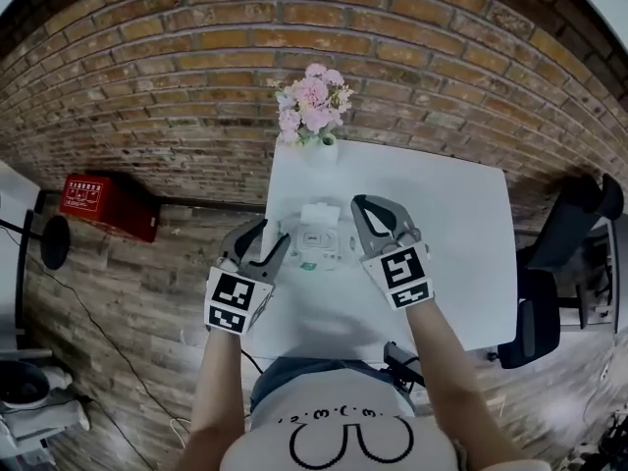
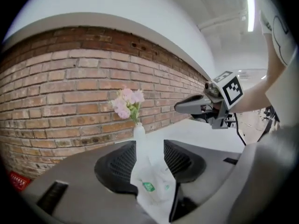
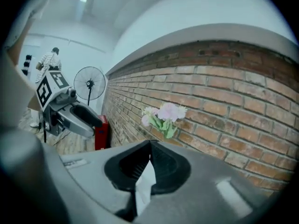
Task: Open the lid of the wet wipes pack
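The wet wipes pack (image 1: 316, 245), white with a green label, lies on the white table (image 1: 446, 224) between my two grippers. A white flap (image 1: 316, 213) on its far side looks like the lid turned up. My left gripper (image 1: 267, 235) hovers above the pack's left side, jaws apart. In the left gripper view the pack (image 2: 154, 183) shows through that gap, below the left gripper (image 2: 149, 148). My right gripper (image 1: 368, 207) hangs above the pack's right side. Its tips meet in the right gripper view (image 3: 150, 146); a white sliver shows below them, and what it is cannot be told.
A vase of pink flowers (image 1: 314, 106) stands at the table's far edge against the brick wall. On the floor, a red box (image 1: 98, 204) sits at the left and a black office chair (image 1: 559, 263) at the right. A fan (image 3: 88, 85) and a person (image 3: 46, 62) stand far off.
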A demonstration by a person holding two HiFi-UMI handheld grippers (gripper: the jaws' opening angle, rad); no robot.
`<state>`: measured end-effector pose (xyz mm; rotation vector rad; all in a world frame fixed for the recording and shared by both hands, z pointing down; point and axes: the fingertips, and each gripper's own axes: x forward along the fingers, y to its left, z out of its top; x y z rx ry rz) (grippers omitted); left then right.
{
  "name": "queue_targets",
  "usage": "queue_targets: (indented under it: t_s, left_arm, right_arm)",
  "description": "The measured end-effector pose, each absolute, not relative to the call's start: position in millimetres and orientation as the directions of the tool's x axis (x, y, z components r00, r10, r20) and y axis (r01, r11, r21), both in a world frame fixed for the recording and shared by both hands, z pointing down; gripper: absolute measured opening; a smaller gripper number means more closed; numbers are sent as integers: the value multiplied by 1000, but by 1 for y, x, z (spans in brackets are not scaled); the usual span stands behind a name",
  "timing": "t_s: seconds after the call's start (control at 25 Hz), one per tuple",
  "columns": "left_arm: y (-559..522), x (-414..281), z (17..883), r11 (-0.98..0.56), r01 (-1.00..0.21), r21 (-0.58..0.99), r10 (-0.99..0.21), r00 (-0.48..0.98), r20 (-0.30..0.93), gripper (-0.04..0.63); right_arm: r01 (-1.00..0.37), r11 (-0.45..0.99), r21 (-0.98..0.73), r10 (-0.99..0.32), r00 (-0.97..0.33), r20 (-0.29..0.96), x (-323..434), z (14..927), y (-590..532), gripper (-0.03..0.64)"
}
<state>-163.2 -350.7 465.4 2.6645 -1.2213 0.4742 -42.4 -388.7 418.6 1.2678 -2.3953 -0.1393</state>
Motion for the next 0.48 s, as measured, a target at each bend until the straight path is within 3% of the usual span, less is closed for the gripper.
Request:
queue_targets:
  t_s: [0.2,0.28,0.36,0.48]
  left_arm:
    - [-347,-170,404,-592,-806,-21,-794,579,183,167]
    - [-345,-174,379,-562,-827,-33,-824,556,109,125]
    - [-346,-176,356,-532,-846,-43,-847,530,52,12]
    - [-344,-173,333,-525,-848,-69,-851,526,9,-2]
  right_arm:
    - [-812,530,244,-844,-476,249,-36,381,-366,-3]
    - [-818,521,243,-851,-474,226,-36,369,-358,-3]
    - [-818,516,252,-855,-476,207,-35,358,-352,-3]
    - [-822,501,269,-865,-473,166,-32,339,-344,-3]
